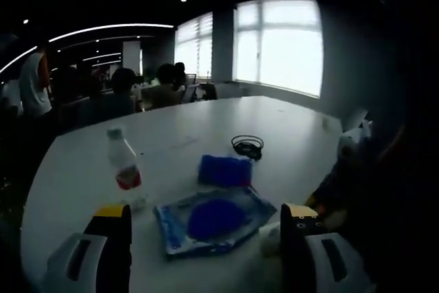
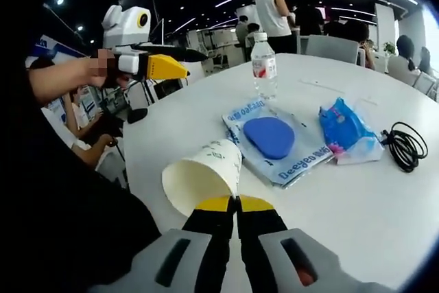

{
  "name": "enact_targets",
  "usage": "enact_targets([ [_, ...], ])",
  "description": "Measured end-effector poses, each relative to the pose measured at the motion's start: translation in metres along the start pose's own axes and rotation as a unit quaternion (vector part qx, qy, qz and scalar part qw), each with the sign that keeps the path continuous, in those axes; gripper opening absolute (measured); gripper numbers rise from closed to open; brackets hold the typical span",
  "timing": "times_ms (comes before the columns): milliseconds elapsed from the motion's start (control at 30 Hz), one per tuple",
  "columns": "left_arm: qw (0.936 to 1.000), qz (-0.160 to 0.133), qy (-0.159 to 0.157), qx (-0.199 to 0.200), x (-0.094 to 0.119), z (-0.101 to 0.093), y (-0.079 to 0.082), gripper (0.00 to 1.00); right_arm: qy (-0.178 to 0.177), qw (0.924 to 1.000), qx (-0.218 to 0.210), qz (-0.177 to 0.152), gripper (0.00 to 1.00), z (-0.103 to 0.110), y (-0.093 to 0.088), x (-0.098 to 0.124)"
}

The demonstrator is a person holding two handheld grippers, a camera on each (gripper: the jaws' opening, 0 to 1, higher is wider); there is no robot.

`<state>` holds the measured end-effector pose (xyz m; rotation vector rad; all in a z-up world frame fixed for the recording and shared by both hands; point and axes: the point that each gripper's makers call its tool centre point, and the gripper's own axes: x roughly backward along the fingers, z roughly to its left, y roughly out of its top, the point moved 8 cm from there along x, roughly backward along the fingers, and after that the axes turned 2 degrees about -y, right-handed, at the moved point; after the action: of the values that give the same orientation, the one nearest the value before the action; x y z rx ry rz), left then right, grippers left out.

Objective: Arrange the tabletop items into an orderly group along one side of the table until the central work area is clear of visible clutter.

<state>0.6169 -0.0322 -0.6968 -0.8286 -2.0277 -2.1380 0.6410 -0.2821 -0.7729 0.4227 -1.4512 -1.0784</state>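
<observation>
**A light cup, a tall bottle, and clutter in mid-table**

Nearest us in the right gripper view, the right gripper (image 2: 236,205) has its yellow-tipped jaws pressed together, clenched on nothing, right at the rim of a paper cup (image 2: 202,178) lying on its side with its mouth turned our way. We reckon that cup is the first risk: it is light and round, and a nudge from closed jaws could roll it toward the table (image 2: 343,224) edge rather than into any tidy row.

The left gripper (image 1: 206,228) hangs released, jaws wide apart, above the near edge. It also comes into the right gripper view from the left (image 2: 164,66), held up off the table.

Just beyond the cup lies a flat plastic packet (image 2: 278,143) with a blue disc inside. It is slick and thin, so we expect jaws could skate over it or drag it into its neighbours.

Beside it sits a blue wet-wipe pack (image 2: 346,132), and near that a coiled black cable (image 2: 406,145). The coil could snag a jaw and trail loose.

Farther back stands the water bottle (image 2: 263,65), upright. A sideways bump there would likely topple it; the left gripper view is too dim to judge whether it is full.

All five things sit in the central area.
</observation>
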Motion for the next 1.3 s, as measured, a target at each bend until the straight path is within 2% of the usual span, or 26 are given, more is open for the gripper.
enact_targets([
  [333,0.9999,-0.010,0.006,-0.007,-0.001,0.005,0.009,0.91,-0.007,0.9998,-0.003,-0.017,0.00,-0.009,0.021,0.014],
  [500,0.9998,-0.006,0.006,-0.015,-0.002,0.006,0.011,0.91,-0.011,0.9998,-0.017,0.000,0.00,-0.016,0.033,0.020],
  [900,0.9998,-0.005,0.013,-0.015,0.001,0.010,0.016,0.92,-0.019,0.9994,-0.029,0.001,0.00,-0.032,0.064,0.026],
  [1300,0.9998,-0.011,0.008,-0.015,0.001,0.011,0.021,0.94,-0.027,0.9990,-0.033,0.010,0.00,-0.058,0.099,0.032],
])
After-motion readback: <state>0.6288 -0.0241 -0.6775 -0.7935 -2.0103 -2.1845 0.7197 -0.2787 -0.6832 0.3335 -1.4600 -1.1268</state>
